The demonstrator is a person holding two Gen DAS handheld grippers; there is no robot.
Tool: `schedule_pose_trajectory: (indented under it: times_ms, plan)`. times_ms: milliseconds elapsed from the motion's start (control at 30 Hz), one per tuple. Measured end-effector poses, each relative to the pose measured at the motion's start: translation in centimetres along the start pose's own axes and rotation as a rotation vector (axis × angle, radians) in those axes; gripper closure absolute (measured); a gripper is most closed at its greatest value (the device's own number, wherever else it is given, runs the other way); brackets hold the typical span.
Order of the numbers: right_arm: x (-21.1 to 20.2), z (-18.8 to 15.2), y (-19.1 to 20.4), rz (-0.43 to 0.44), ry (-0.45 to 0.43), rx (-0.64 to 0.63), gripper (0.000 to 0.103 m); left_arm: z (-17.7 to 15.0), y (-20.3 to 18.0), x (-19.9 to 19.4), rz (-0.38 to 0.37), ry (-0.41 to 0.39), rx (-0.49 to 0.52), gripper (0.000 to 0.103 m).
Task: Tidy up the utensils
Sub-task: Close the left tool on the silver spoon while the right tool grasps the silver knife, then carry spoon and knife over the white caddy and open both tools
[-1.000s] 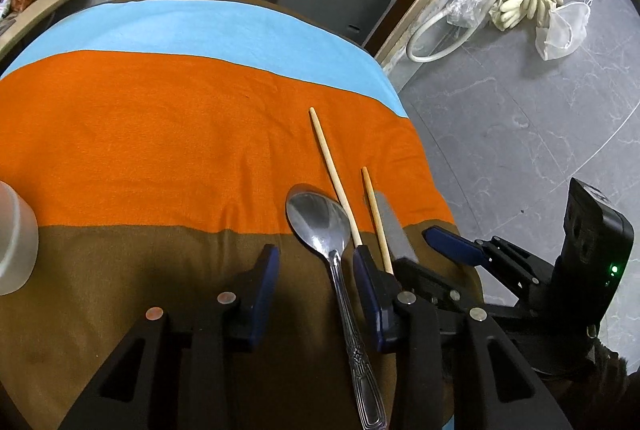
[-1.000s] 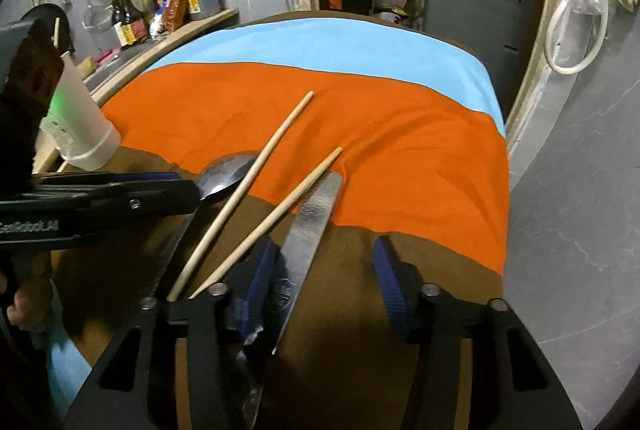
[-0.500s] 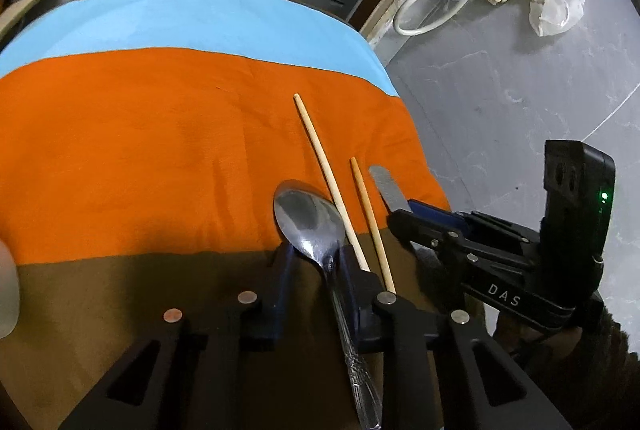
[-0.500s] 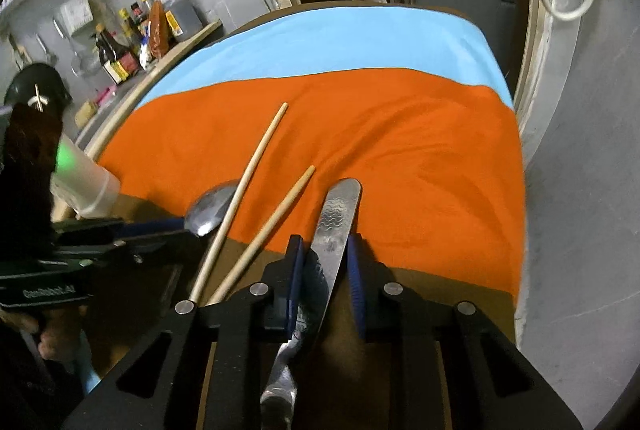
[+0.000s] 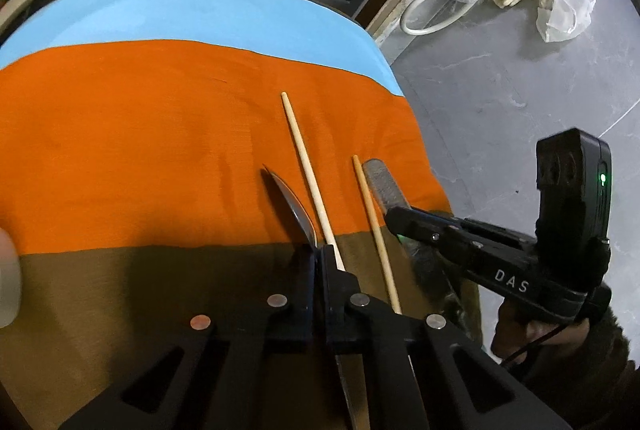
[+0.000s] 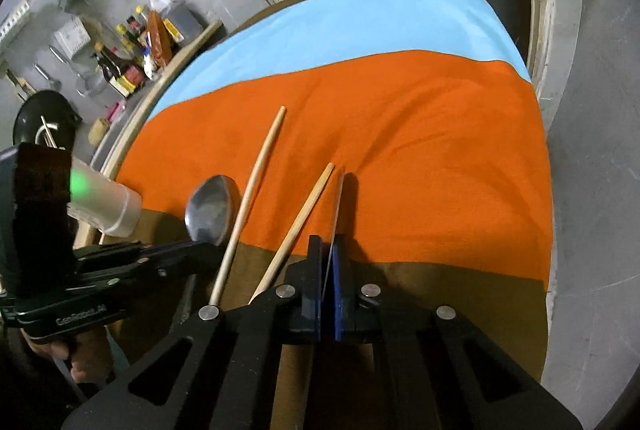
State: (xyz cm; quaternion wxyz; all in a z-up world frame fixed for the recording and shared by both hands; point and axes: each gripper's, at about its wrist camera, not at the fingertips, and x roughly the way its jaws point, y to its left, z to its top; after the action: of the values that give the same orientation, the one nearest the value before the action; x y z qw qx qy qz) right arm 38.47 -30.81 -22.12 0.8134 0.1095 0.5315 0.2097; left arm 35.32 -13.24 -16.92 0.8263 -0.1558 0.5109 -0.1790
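Note:
My left gripper (image 5: 318, 254) is shut on the neck of a steel spoon (image 5: 294, 203), which is turned on edge in the left wrist view; its bowl shows in the right wrist view (image 6: 210, 209). My right gripper (image 6: 328, 258) is shut on a table knife (image 6: 338, 205), blade on edge; the blade tip shows in the left wrist view (image 5: 382, 181). Two wooden chopsticks lie on the striped cloth between them: a long one (image 5: 308, 169) (image 6: 252, 189) and a shorter one (image 5: 374, 226) (image 6: 300, 222).
The cloth (image 6: 420, 149) has blue, orange and brown bands over a round table. A translucent cup (image 6: 108, 205) stands at the left. Bottles (image 6: 132, 53) line a ledge beyond. The table's right edge drops to grey floor (image 5: 500, 89).
Both grippers closed: the left on the spoon, the right on the knife. Both utensils have rolled from flat to on edge and are slightly raised. The chopsticks stayed in place.

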Motion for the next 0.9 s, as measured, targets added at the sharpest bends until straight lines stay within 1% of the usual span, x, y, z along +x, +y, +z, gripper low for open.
schedule_pose_trajectory:
  times_ms: [67,167,233,300,367,400,433,533,633,767,833,900]
  plan:
    - [0.1,0.1,0.0,-0.005,0.008,0.013,0.099,-0.1,0.3,-0.2,-0.001,0.011,0.004,0.099]
    - [-0.2,-0.1,0.3,-0.013,-0.002,0.033,0.101,0.2,0.6,0.0,-0.021,0.038,0.003,0.099]
    - [-1.0,-0.6,0.5,-0.009,-0.031,0.046,0.102,0.4,0.6,-0.2,-0.016,0.042,0.010,0.099]
    - [-2.0,-0.9,0.8,-0.010,-0.082,0.054,0.102,0.2,0.3,-0.7,-0.003,0.022,0.027,0.100]
    - [-3.6,-1.6,1.6,-0.007,-0.162,0.066,0.102,-0.1,0.0,-1.7,-0.010,-0.009,0.042,0.100]
    - [-4.2,-1.8,1.8,-0.012,-0.186,0.064,0.102,-0.4,-0.1,-2.3,-0.019,-0.030,0.046,0.100]
    - [-5.0,-2.1,2.4,-0.021,-0.223,0.058,0.102,-0.7,-0.3,-3.1,-0.027,-0.058,0.056,0.100]
    - [-7.1,-2.6,3.9,-0.009,-0.324,0.051,0.102,-1.2,-0.8,-5.2,-0.029,-0.125,0.086,0.100]
    - [-9.3,-2.7,6.1,-0.038,-0.412,0.010,0.102,-1.5,-1.1,-8.2,-0.038,-0.214,0.109,0.100]
    - [-12.1,-2.1,9.0,-0.067,-0.504,-0.036,0.102,-1.4,-1.2,-12.2,-0.030,-0.324,0.138,0.100]
    - [-13.5,-1.4,10.7,-0.081,-0.536,-0.058,0.102,-1.2,-1.1,-14.1,-0.029,-0.370,0.148,0.100]
    - [-14.8,-0.8,12.6,-0.104,-0.559,-0.082,0.102,-0.8,-1.0,-16.4,-0.043,-0.420,0.163,0.100]
